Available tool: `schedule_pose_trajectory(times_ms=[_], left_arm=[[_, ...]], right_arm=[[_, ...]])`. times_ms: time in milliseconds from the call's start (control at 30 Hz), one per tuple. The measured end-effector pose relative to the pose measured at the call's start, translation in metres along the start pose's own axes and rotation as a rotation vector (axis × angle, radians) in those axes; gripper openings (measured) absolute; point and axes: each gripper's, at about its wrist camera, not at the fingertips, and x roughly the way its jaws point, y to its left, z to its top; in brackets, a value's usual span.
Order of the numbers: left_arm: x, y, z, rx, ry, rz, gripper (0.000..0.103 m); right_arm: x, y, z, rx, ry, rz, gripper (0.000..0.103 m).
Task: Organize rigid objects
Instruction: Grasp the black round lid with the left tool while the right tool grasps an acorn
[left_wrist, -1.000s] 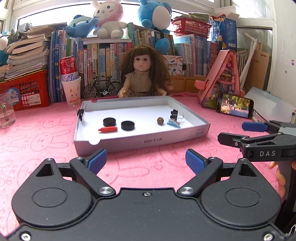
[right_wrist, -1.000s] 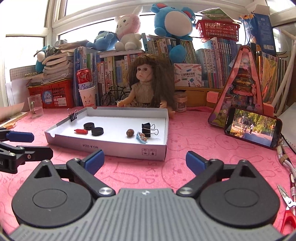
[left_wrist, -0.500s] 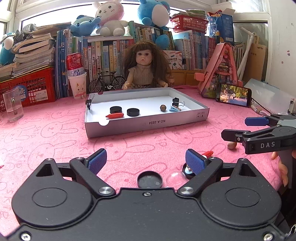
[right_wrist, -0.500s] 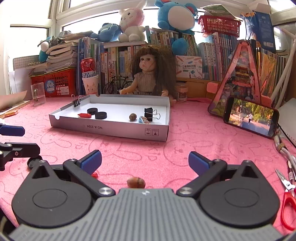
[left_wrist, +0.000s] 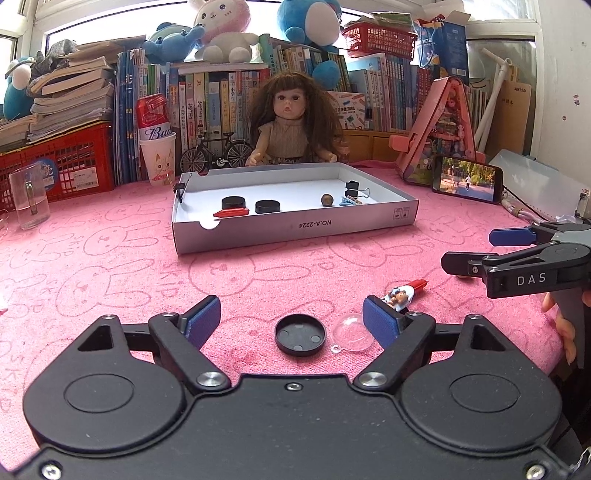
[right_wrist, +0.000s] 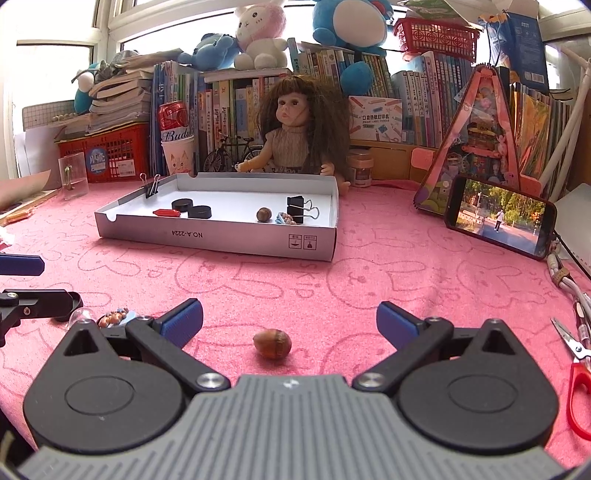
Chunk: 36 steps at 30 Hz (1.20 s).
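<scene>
The shallow black plastic cap lies on the pink counter between the left tool's wide, just-narrowing jaws, unheld; light, stiff, best pinched across its rim. The small, smooth brown acorn may roll; the right tool gapes empty around it. The white cardboard tray beyond holds two black discs, a red crayon, a nut and a binder clip.

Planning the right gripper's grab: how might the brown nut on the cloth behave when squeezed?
The nut looks rounded and glossy, so it may roll or squirt from the pads. It seems hard, probably not crushable. The pink cloth may damp rolling.
</scene>
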Motion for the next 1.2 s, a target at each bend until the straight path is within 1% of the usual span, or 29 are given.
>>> schedule_pose_trajectory(times_ms=[467, 833, 933, 1000, 1067, 1200], left_arm=[[0.001, 0.002, -0.007, -0.017, 0.019, 0.009, 0.074], [0.001, 0.004, -0.008, -0.031, 0.026, -0.002, 0.068], [0.001, 0.004, -0.010, -0.039, 0.031, -0.007, 0.063], [0.001, 0.004, -0.010, -0.047, 0.035, -0.010, 0.057], [0.002, 0.005, -0.011, -0.048, 0.045, -0.006, 0.047], [0.002, 0.005, -0.012, -0.047, 0.047, 0.002, 0.044]], right_arm=[[0.003, 0.005, -0.001, -0.042, 0.030, -0.004, 0.103], [0.005, 0.009, -0.002, -0.070, 0.052, 0.004, 0.103], [0.005, 0.009, -0.002, -0.071, 0.058, 0.017, 0.102], [0.005, 0.009, -0.003, -0.070, 0.063, 0.020, 0.098], [0.005, 0.009, -0.004, -0.067, 0.070, 0.026, 0.095], [0.005, 0.008, -0.006, -0.044, 0.080, 0.052, 0.088]])
